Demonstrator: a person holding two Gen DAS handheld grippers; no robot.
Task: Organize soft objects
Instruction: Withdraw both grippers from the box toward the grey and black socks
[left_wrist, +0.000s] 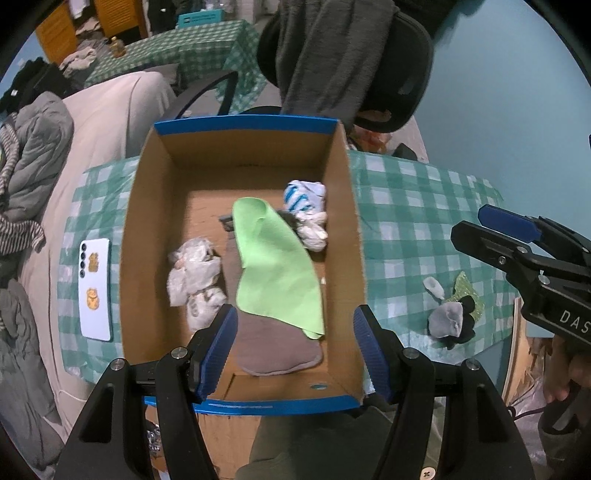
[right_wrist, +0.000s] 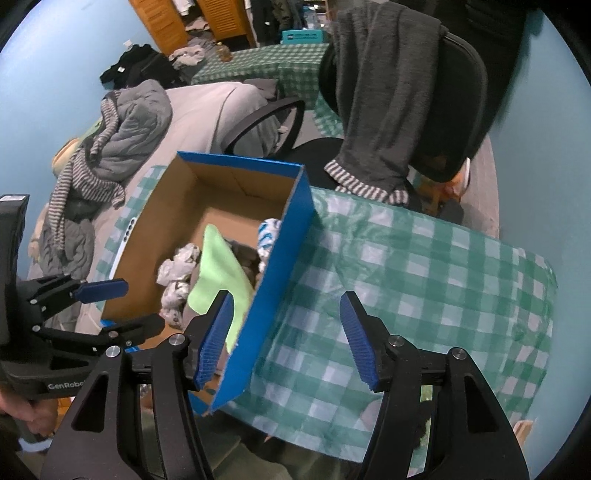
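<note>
Grippers both empty and agape, pointing steeply down: left gripper (left_wrist: 293, 350) over the cardboard box (left_wrist: 147, 221), right gripper (right_wrist: 288, 339) astride its blue side wall.

We see a box (left_wrist: 147, 229) of matt brown cardboard with glossy blue printed rims. Inside it lie a smooth green cloth (left_wrist: 273, 266), a felt-like grey cloth (left_wrist: 273, 350) and crumpled white socks (left_wrist: 195, 273). We note the worktop's (right_wrist: 424, 280) wrinkled, faintly shiny checked cover. Each claw (left_wrist: 295, 350) has matt black plastic arms, ribbed blue pads (right_wrist: 356, 339) and metal screws.
</note>
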